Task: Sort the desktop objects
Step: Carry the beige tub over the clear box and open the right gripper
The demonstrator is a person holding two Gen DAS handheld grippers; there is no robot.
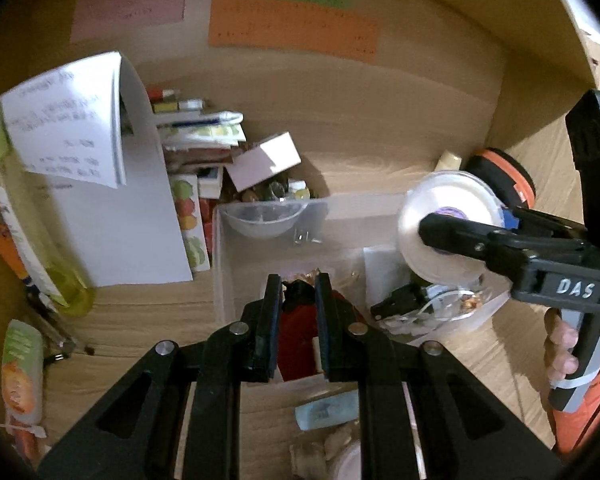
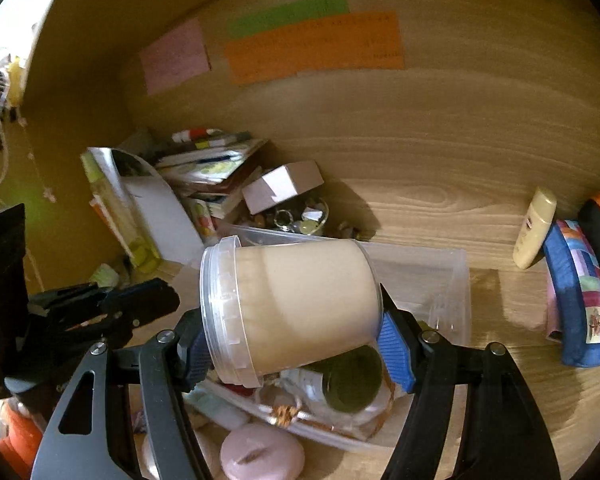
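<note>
My left gripper (image 1: 298, 296) is shut on a dark red object (image 1: 298, 336) and holds it over the near side of a clear plastic bin (image 1: 228, 280). My right gripper (image 2: 296, 332) is shut on a clear plastic tub (image 2: 296, 304), tilted on its side above the same bin (image 2: 456, 280). The tub shows in the left wrist view (image 1: 448, 228) at the bin's right side, with the right gripper's fingers (image 1: 456, 236) across it. The bin holds a clear bowl (image 1: 264, 220), a dark jar (image 2: 354, 384) and small clutter.
A stack of books (image 1: 204, 140), an open white booklet (image 1: 72, 120) and a yellow-green bottle (image 1: 40, 220) stand at the left. A small box (image 1: 264, 160) leans behind the bin. A cream bottle (image 2: 534, 232), a patchwork pouch (image 2: 580, 292) and a pink round object (image 2: 260, 456) lie nearby.
</note>
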